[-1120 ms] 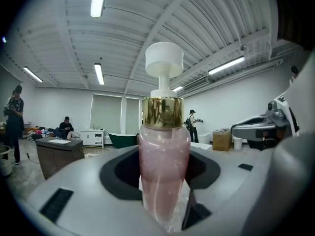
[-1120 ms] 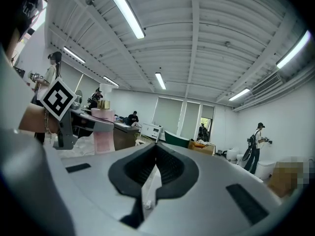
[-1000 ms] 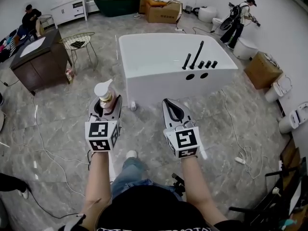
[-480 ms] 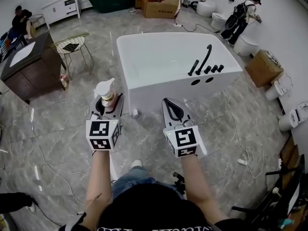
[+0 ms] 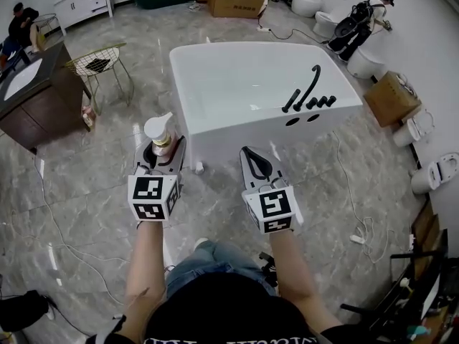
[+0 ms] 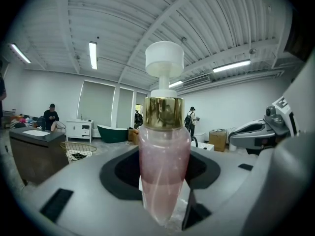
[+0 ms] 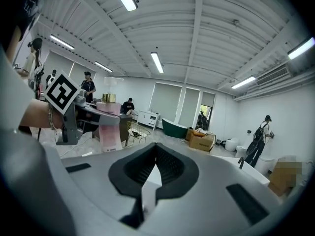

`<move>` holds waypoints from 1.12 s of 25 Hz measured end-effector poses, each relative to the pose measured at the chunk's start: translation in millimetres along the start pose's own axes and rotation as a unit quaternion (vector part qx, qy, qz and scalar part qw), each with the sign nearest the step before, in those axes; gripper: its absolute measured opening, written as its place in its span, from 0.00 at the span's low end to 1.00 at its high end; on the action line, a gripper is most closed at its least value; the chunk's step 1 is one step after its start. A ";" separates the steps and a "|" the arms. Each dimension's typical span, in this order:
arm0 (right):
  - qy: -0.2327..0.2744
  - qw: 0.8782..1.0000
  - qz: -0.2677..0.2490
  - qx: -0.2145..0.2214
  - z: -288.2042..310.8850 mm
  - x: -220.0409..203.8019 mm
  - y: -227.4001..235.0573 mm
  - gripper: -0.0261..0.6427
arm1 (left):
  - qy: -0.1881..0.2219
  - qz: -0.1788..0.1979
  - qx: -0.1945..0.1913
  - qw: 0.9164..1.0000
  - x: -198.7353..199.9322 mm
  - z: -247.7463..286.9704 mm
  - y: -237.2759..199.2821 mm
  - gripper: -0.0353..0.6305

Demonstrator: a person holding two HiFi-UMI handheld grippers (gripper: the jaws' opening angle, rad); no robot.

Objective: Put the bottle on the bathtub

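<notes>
Bottle (image 5: 158, 133) gripped upright in left gripper (image 5: 161, 153) jaws, near the bathtub (image 5: 229, 138) front wall, not yet over it. Right gripper (image 5: 257, 165) jaws closed, empty. Pick-up done; placement on bathtub outstanding.

The bottle (image 5: 158, 136) is a clear, pink-tinted pump bottle with a gold collar and a white pump head; pink liquid fills its lower part. It stands upright, clamped low on its body by the left tongs (image 5: 161, 151), and is carried in the air above the grey marble floor (image 5: 86, 185). It is near the left end of the bathtub's front wall and not touching it. The bathtub (image 5: 229, 136) is white and freestanding on that floor. A black tap set (image 5: 308, 95) stands on its broad right-hand rim
</notes>
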State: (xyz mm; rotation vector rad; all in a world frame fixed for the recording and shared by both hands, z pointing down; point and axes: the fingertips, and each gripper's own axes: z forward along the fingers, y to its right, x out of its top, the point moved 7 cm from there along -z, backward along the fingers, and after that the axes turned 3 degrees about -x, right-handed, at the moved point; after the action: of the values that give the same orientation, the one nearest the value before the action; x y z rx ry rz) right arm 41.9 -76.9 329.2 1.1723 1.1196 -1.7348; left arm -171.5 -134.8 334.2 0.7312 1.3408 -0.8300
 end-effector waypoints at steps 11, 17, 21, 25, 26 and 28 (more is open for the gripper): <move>-0.016 1.000 0.006 0.019 51.1 -16.8 29.4 0.06 | -0.025 -0.010 0.010 1.000 -17.9 57.6 -15.2 0.38; -0.017 0.999 0.016 0.032 86.1 -26.2 58.7 0.06 | -0.038 -0.017 0.019 0.999 -28.0 103.4 -19.6 0.38; -0.023 0.999 0.025 0.038 111.7 -33.3 83.4 0.06 | -0.049 -0.019 0.022 0.998 -32.8 139.7 -20.6 0.38; -0.028 0.998 0.034 0.045 136.2 -43.9 105.6 0.06 | -0.063 -0.021 0.021 0.998 -43.1 175.7 -22.3 0.38; -0.031 0.998 0.035 0.047 142.3 -47.6 110.8 0.06 | -0.067 -0.021 0.021 0.997 -46.6 184.7 -22.9 0.38; -0.038 0.997 0.037 0.052 154.8 -55.8 121.0 0.06 | -0.076 -0.023 0.021 0.997 -54.8 203.0 -24.8 0.38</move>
State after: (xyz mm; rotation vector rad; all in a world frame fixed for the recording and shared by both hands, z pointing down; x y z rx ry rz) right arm 123.1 -256.6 382.5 1.1856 0.9383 -1.7827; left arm -88.0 -314.2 409.3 0.6583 1.2097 -0.9347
